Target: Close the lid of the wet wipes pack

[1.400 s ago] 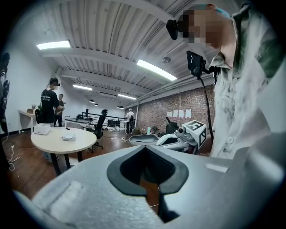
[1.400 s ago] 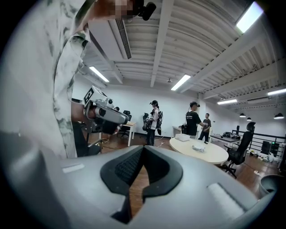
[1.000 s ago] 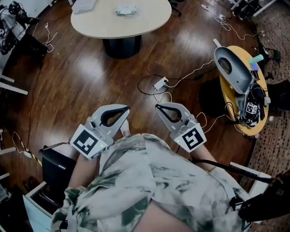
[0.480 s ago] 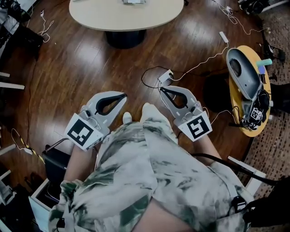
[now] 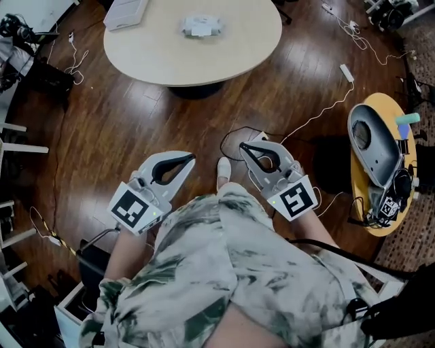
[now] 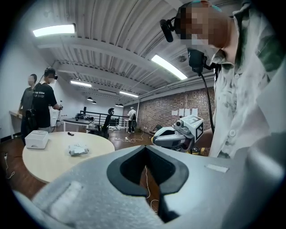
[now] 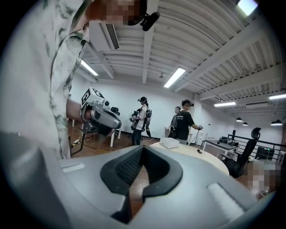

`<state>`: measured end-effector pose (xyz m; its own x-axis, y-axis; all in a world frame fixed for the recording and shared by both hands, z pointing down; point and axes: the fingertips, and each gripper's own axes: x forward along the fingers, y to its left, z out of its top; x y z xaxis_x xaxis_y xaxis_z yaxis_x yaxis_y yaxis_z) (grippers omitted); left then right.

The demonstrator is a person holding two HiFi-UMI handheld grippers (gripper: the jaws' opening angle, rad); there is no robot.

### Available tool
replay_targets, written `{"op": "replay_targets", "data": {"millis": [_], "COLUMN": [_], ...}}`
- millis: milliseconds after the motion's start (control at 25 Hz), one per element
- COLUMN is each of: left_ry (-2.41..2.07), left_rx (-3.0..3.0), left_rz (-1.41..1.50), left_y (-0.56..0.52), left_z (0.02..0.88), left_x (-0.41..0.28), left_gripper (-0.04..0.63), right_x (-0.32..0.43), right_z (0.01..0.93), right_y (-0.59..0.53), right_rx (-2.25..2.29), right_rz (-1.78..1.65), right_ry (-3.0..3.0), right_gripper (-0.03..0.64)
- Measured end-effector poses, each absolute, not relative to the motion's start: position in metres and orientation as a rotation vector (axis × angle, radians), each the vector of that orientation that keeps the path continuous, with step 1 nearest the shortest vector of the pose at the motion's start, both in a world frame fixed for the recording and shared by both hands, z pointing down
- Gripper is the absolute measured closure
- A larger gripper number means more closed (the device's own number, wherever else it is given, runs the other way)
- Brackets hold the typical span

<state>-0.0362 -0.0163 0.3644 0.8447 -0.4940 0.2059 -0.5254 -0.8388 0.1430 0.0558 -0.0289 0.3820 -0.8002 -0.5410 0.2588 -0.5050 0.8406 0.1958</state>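
Head view: the pack (image 5: 202, 26) lies on the far part of the round tabletop (image 5: 231, 51), with a white box (image 5: 124, 10) at the table's far left edge. It is too small here to tell whether its lid is up. The left gripper (image 5: 190, 160) and right gripper (image 5: 242, 146) are held close to the person's body over the wooden floor (image 5: 102, 129), well apart from the table. Both point toward it.

Left gripper view: the jaws are closed tip to tip, with only floor showing through the gap behind them. They hold nothing. The pack (image 6: 78, 150) sits past the tips to the left, near the box (image 6: 36, 139). The right gripper (image 6: 178, 134) is to the right.

Right gripper view: the jaws likewise meet at the tips, empty. The box (image 7: 170, 142) and tabletop (image 7: 201, 154) lie ahead. I cannot make out the pack here.

Judgement: this is the approach, and no closing has begun. The next move calls for getting up to the table and bringing one gripper over the pack to press the lid flat, with the other perhaps steadying the pack.
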Motion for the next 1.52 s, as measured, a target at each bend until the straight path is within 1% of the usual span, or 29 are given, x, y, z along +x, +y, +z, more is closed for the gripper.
{"op": "replay_targets", "data": {"millis": [320,640,920,1520], "left_ry": [-0.84,-0.864,-0.871,-0.755], "left_rx": [2.829,2.817,2.813,2.827], "left_rz": [0.249,0.227,0.21,0.267], "left_y": [-0.105,-0.152,-0.199,-0.335], "left_z": [0.359,0.361,0.368,0.377], "left_x": [-0.001,0.016,-0.001,-0.078], "left_gripper": [0.595,0.595,0.595,0.595], "right_x": [0.085,0.096,0.074,0.009], "right_z": [0.387,0.416,0.446,0.581], "right_y": [-0.109,-0.171,-0.237,-0.414], "right_rx": [0.745,0.702,0.68,0.704], "right_rz": [-0.177,-0.166,-0.155,-0.044], "right_ry": [-2.741,-2.741,-2.697,-2.532], "right_gripper": [0.611,0.611,0.611,0.611]}}
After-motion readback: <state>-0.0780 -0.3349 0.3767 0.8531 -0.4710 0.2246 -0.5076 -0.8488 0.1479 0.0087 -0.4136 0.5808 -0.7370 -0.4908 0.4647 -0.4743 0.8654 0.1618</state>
